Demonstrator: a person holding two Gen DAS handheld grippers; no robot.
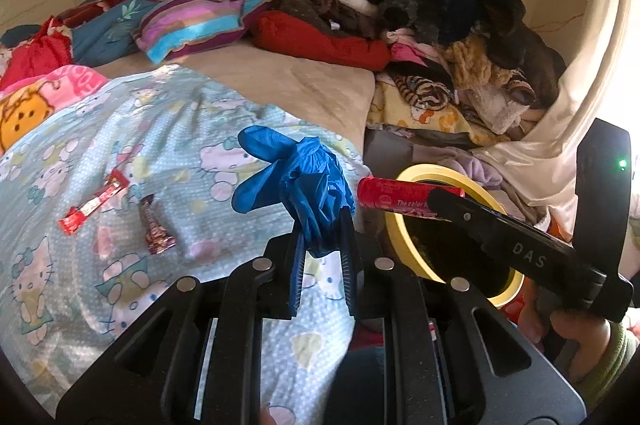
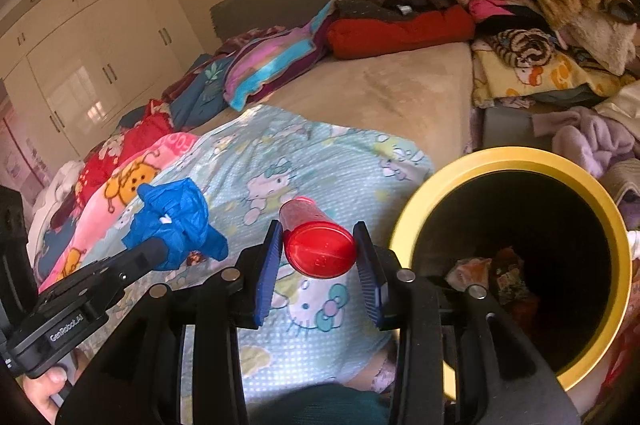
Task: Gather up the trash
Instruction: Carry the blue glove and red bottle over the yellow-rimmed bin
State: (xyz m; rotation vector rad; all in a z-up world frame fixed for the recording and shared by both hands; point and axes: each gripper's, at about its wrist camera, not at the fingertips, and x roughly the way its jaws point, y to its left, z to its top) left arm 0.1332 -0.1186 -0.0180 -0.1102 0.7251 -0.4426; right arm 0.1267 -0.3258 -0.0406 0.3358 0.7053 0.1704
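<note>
My left gripper (image 1: pixel 320 245) is shut on a crumpled blue glove (image 1: pixel 298 181), held above the Hello Kitty blanket (image 1: pixel 120 153); the glove also shows in the right wrist view (image 2: pixel 176 221). My right gripper (image 2: pixel 318 257) is shut on a red plastic tube (image 2: pixel 316 241), held just left of the yellow-rimmed bin (image 2: pixel 516 161). In the left wrist view the tube (image 1: pixel 396 195) sticks out in front of the bin's rim (image 1: pixel 396 225). The bin holds some wrappers (image 2: pixel 492 277). A red wrapper (image 1: pixel 94 203) and a dark patterned wrapper (image 1: pixel 154 229) lie on the blanket.
A tall pile of clothes (image 1: pixel 432 17) fills the back right of the bed. A striped pillow (image 1: pixel 192 25) and red and blue bedding (image 1: pixel 80 29) lie at the back left. White wardrobes (image 2: pixel 80 65) stand beyond the bed.
</note>
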